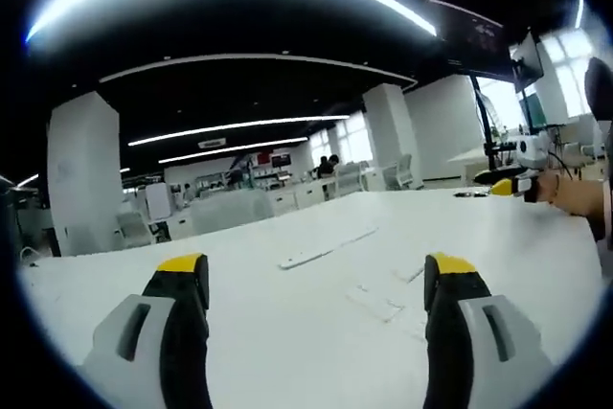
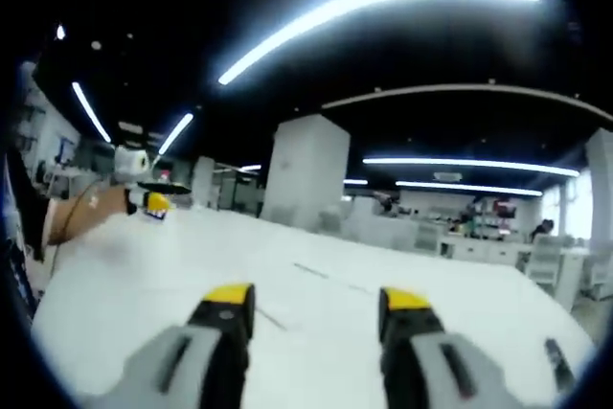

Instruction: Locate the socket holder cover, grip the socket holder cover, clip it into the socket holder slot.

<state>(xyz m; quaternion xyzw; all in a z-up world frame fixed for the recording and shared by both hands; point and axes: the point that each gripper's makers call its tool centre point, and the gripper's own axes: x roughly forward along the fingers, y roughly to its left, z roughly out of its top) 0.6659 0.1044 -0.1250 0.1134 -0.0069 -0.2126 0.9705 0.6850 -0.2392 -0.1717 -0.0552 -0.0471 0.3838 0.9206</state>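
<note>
White table (image 1: 287,323) in an open-plan room: white pillars (image 1: 84,174), strip ceiling lights (image 1: 235,126), desks behind. Left gripper (image 1: 316,280) jaws wide, empty. Socket holder cover (image 1: 326,248), long white strip, lies flat just ahead. Right gripper (image 2: 311,308) jaws wide, empty, above the table.

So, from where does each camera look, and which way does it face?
Left gripper view: rides the left tool, looking low across the white table at a long white strip; right tool enters at right.
Right gripper view: rides the right tool, facing across the table; left tool at left.
Shared: table, open tools.
</note>
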